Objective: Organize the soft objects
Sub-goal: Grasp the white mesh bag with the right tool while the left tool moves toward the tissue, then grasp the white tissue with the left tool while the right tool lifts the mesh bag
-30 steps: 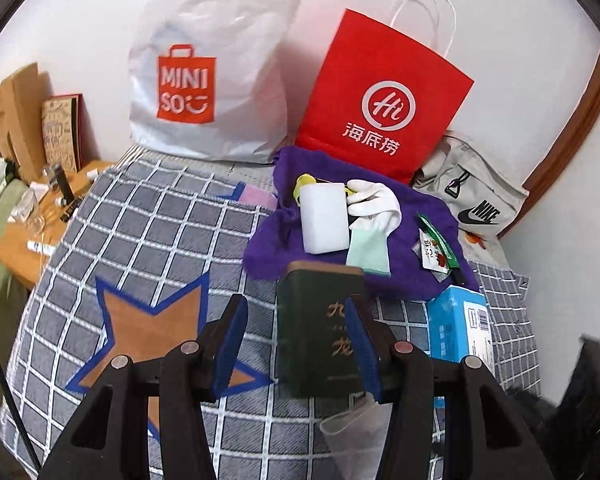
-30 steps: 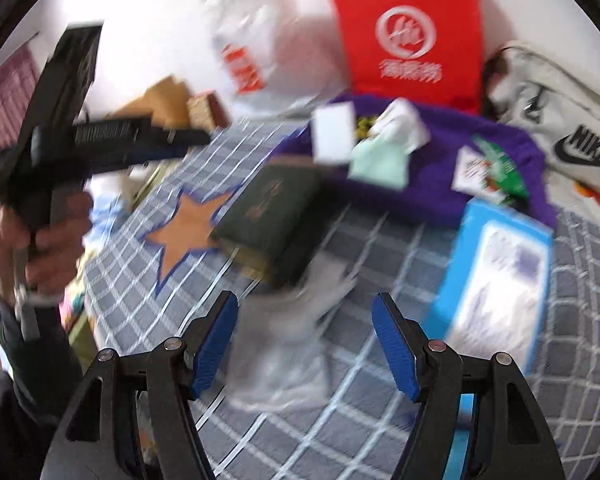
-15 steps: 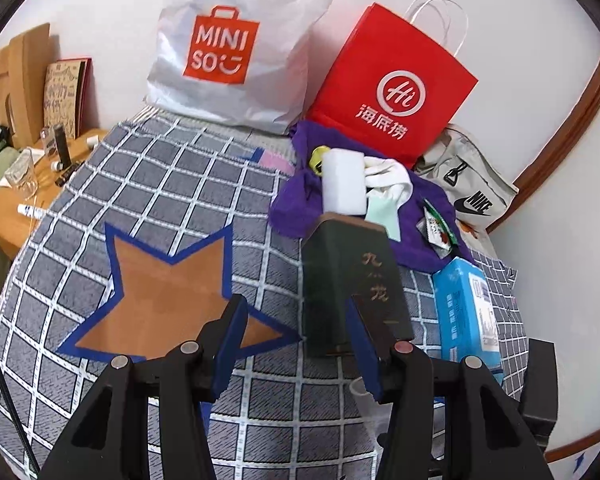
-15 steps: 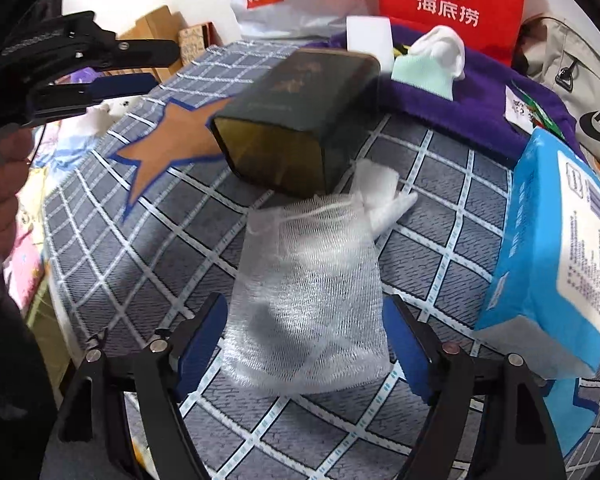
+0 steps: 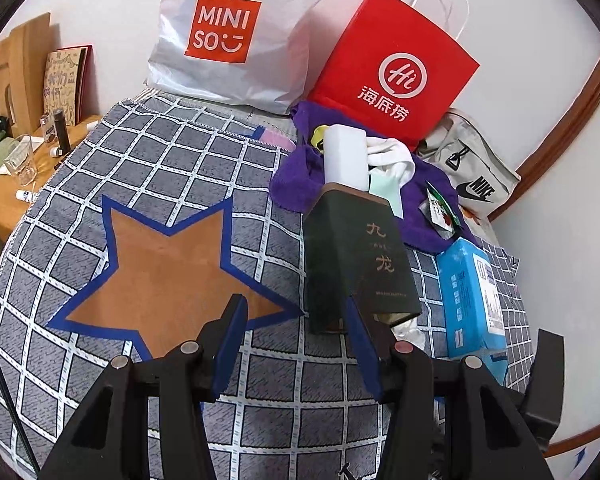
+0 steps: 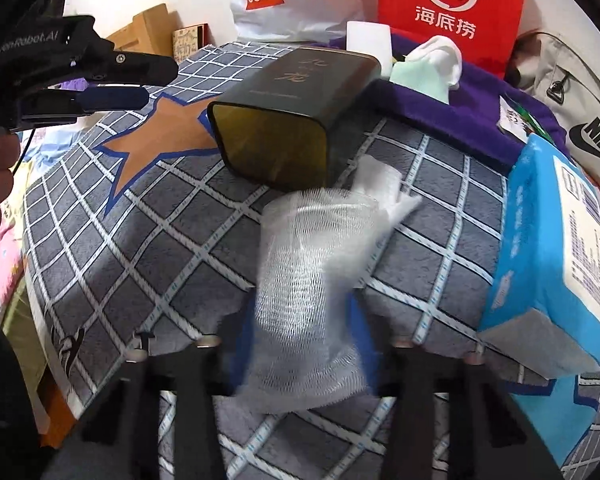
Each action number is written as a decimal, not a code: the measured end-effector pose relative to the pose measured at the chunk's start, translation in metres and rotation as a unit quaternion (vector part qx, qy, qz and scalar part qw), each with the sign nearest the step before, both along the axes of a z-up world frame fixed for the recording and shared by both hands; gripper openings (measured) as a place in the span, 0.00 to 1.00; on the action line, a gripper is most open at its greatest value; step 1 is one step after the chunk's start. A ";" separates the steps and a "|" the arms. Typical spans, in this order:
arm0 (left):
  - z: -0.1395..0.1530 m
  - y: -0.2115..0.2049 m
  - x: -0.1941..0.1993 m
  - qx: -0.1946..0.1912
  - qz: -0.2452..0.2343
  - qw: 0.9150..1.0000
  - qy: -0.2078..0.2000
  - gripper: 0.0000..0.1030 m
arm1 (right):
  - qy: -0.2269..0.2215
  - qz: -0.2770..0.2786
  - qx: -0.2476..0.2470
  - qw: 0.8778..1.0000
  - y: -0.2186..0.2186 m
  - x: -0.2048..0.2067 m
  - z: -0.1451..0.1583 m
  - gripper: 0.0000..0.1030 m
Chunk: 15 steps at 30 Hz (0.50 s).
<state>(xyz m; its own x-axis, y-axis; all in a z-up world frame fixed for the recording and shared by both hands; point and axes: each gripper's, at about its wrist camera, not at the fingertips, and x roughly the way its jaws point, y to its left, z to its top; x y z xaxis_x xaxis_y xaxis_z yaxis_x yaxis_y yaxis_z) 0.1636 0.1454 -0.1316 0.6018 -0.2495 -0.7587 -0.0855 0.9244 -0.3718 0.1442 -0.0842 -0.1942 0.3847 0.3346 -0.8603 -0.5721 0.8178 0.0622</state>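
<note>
A white mesh pouch (image 6: 308, 280) lies on the grey checked cloth (image 6: 140, 240), in front of a dark green box (image 6: 284, 112). My right gripper (image 6: 300, 320) is closing its jaws on the pouch's near end, and the blue pads squeeze the mesh from both sides. My left gripper (image 5: 296, 308) hangs open and holds nothing, just above the cloth between the orange star (image 5: 168, 272) and the green box (image 5: 356, 256). On a purple towel (image 5: 296, 184) further back rest a white foam block (image 5: 346, 158) and a white and mint glove (image 5: 392, 164).
A blue tissue pack (image 6: 552, 264) lies right of the pouch. A white Miniso bag (image 5: 228, 40), a red paper bag (image 5: 396, 76) and a grey Nike bag (image 5: 476, 176) line the back wall. A wooden side table with a glass (image 5: 20, 164) stands at the left.
The right jaws went from wide open on either side of the mesh pouch to pinched onto it. The left gripper came lower over the cloth near the star and then held still.
</note>
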 end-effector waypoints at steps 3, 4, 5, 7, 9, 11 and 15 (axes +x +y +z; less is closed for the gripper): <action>0.000 -0.006 -0.003 0.001 -0.004 1.000 0.000 0.47 | 0.005 0.018 0.025 0.999 -0.011 -0.008 0.006 0.10; 0.000 -0.010 -0.005 0.003 -0.005 1.000 0.001 0.47 | 0.004 0.023 0.031 0.999 -0.008 -0.012 0.006 0.09; 0.000 -0.014 -0.006 0.005 -0.008 1.000 0.001 0.47 | 0.002 0.029 0.036 0.999 -0.009 -0.016 0.007 0.09; -0.002 -0.024 -0.009 0.013 -0.016 1.000 0.004 0.47 | -0.007 0.035 0.044 0.998 -0.010 -0.024 0.010 0.09; -0.003 -0.034 -0.011 0.021 -0.025 0.999 0.006 0.47 | -0.014 0.033 0.050 0.998 -0.015 -0.031 0.012 0.09; -0.006 -0.047 -0.013 0.031 -0.037 0.999 0.011 0.47 | -0.019 0.021 0.051 0.998 -0.025 -0.036 0.013 0.09; -0.011 -0.072 -0.014 0.046 -0.061 0.997 0.015 0.47 | -0.031 -0.011 0.040 0.999 -0.052 -0.038 0.011 0.09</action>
